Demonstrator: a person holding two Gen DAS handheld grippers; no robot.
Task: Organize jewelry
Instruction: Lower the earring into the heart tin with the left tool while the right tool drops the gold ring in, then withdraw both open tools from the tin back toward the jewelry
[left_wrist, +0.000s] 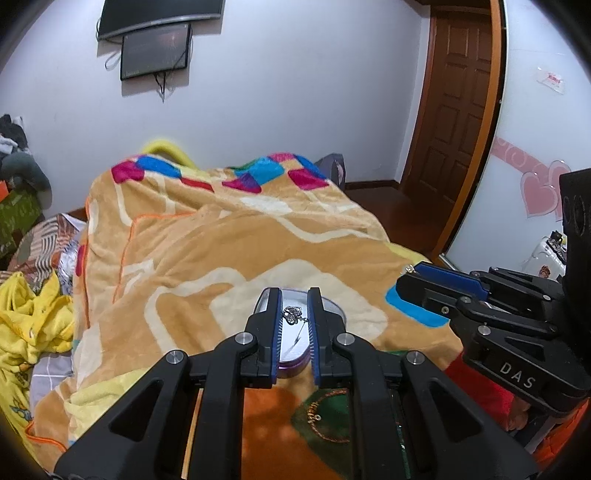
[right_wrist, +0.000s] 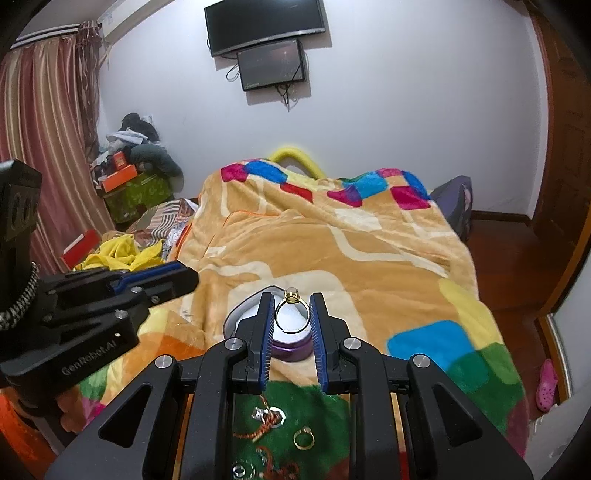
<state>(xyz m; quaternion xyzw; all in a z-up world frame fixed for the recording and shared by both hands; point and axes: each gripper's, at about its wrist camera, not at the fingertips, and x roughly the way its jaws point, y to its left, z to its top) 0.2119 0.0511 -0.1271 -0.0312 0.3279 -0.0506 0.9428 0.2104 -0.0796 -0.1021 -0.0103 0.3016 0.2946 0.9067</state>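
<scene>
So the gold ring (right_wrist: 291, 314) with a pale stone on top is pinched between the right gripper (right_wrist: 292, 332) pads, band standing upright and stone up, hanging right over the open purple box (right_wrist: 291, 349). My guess is it's held by the sides of the band so it can go straight down into the white lining. The left gripper (left_wrist: 294, 325) is clamped on a small silver pendant or chain piece (left_wrist: 293, 314), with a thin bit dangling below it, also over the same box (left_wrist: 295, 369). Its jaws are nearly closed, just that bit of silver between them.

The box itself sits on the orange blanket (right_wrist: 332, 251) that covers the bed. From what shows between the fingers, the white inside looks empty, though the fingers hide a good part of it.

Closer to the camera in the right view, loose pieces are waiting on the green patch of blanket: another gold ring (right_wrist: 303, 437), a silvery tangle with some reddish cord (right_wrist: 269, 415), and a small ring-like piece (right_wrist: 240, 470) at the bottom edge. Looks like sorting is barely started.
</scene>
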